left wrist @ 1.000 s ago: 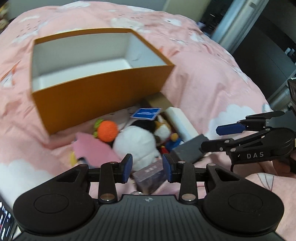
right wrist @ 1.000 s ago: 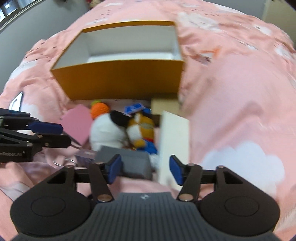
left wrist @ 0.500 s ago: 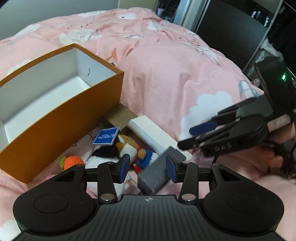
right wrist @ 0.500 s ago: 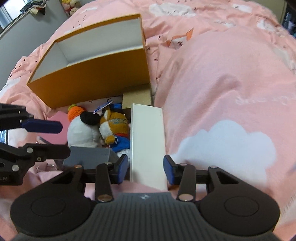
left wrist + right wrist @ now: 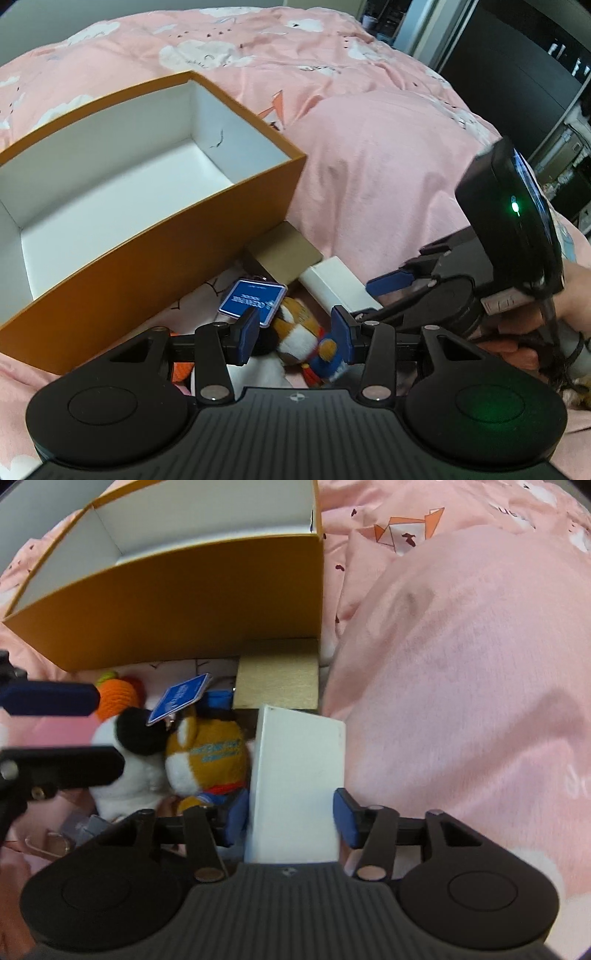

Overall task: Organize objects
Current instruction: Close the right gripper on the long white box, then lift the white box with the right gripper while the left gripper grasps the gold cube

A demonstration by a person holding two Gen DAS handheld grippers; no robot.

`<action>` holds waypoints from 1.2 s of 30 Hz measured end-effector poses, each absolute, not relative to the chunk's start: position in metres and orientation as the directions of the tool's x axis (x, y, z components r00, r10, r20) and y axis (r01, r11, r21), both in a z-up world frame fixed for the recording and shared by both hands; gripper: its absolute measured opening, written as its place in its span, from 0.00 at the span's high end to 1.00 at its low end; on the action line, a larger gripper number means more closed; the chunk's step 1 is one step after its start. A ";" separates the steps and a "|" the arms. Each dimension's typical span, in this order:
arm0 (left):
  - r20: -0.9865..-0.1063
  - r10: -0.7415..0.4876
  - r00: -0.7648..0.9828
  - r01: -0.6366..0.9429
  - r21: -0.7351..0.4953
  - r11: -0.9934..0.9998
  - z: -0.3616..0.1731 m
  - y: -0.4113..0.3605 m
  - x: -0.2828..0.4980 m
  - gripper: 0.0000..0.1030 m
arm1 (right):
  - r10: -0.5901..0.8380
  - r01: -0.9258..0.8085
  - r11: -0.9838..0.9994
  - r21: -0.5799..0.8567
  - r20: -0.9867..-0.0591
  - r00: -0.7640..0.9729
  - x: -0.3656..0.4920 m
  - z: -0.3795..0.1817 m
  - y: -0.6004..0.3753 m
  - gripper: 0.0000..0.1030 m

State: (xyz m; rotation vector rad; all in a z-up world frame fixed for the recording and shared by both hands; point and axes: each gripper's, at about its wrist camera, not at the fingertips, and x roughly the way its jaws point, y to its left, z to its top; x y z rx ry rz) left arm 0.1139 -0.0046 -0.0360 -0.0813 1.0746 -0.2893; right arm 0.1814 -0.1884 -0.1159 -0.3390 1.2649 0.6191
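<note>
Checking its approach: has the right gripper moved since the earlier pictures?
Yes. The right gripper has come down over the white box, which now sits between its opening jaws.

Pink duvet bed (image 5: 461,664), w/ orange box (image 5: 184,602), white box (image 5: 299,775), 2 plushies, maybe keyring.

I'm tilting my left tongs (image 5: 294,334) steeply downward at lower centre of their frame, jaws standing apart with nothing pinched. My right tongs (image 5: 290,821) are opening, pads either side of something without pressing it. My right hand (image 5: 546,332) is gripping their handle at right.
</note>
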 end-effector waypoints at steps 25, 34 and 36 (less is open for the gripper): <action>-0.875 -0.265 0.404 0.159 -0.218 0.963 -0.060 -0.029 0.150 0.51 | 0.332 -0.555 0.809 0.195 -0.930 0.156 0.201 -0.110 -0.221 0.67; -0.876 -0.262 0.405 0.151 -0.219 0.964 -0.063 -0.030 0.149 0.51 | 0.255 -0.583 0.807 0.095 -0.946 0.198 0.183 -0.118 -0.213 0.65; -0.874 -0.258 0.412 0.137 -0.220 0.966 -0.064 -0.029 0.150 0.50 | 0.283 -0.566 0.816 0.118 -0.935 0.213 0.186 -0.104 -0.221 0.70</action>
